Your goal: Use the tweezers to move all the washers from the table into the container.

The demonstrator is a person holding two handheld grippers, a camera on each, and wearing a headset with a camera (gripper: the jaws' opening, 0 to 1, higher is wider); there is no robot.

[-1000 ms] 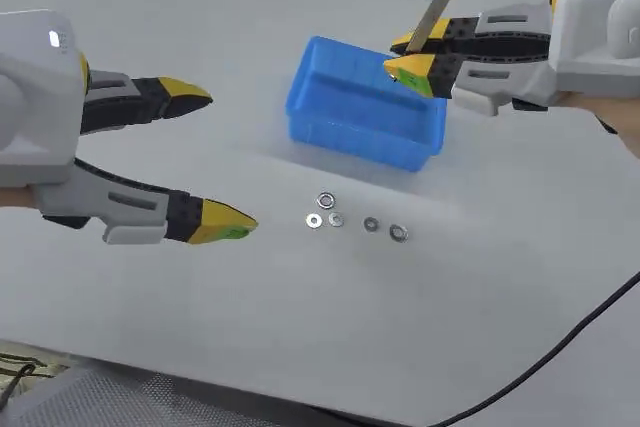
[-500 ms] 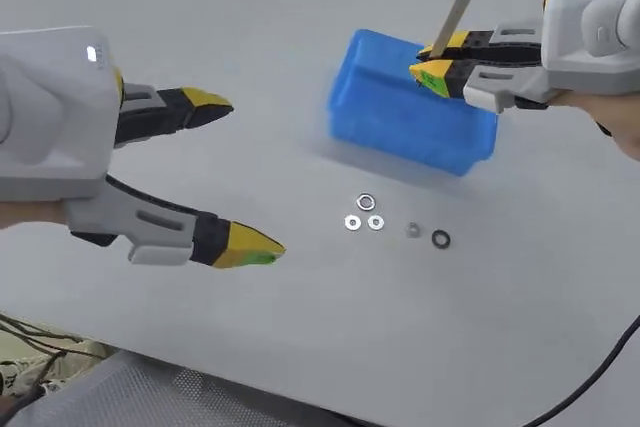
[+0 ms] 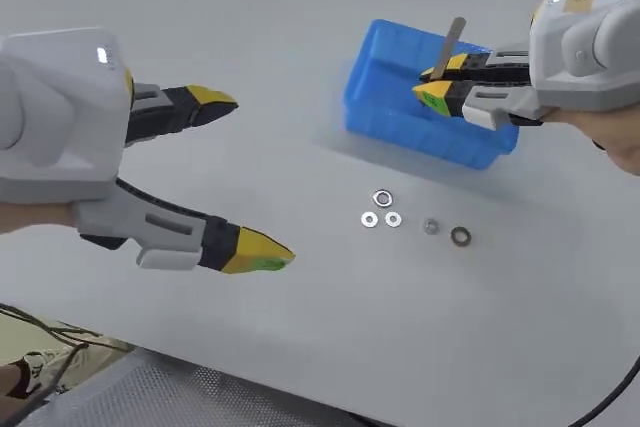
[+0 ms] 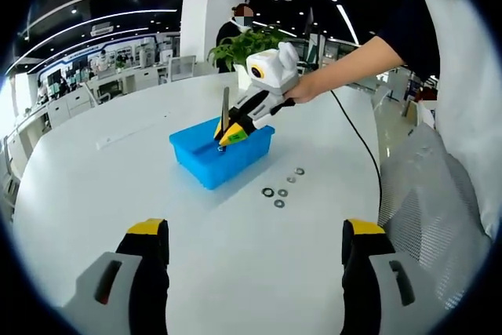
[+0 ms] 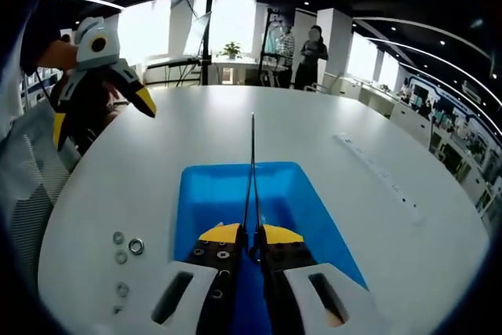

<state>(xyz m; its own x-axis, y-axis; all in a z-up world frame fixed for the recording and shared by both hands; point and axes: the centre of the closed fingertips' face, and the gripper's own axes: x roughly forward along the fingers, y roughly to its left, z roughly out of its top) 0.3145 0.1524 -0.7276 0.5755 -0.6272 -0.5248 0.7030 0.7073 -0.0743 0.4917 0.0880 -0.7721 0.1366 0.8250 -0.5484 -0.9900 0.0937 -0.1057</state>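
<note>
Right tool (image 3: 428,87) pinches slim metal tweezers (image 3: 452,42) above blue container (image 3: 400,129); left tool (image 3: 262,180) gapes.

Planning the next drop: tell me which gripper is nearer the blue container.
Right. The right gripper, shut on the tweezers, is over the container; the left gripper is open, well off to its side.

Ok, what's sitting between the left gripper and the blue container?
Bare table: in the head view nothing lies between the left gripper and the blue container. The washers sit off to one side.
</note>
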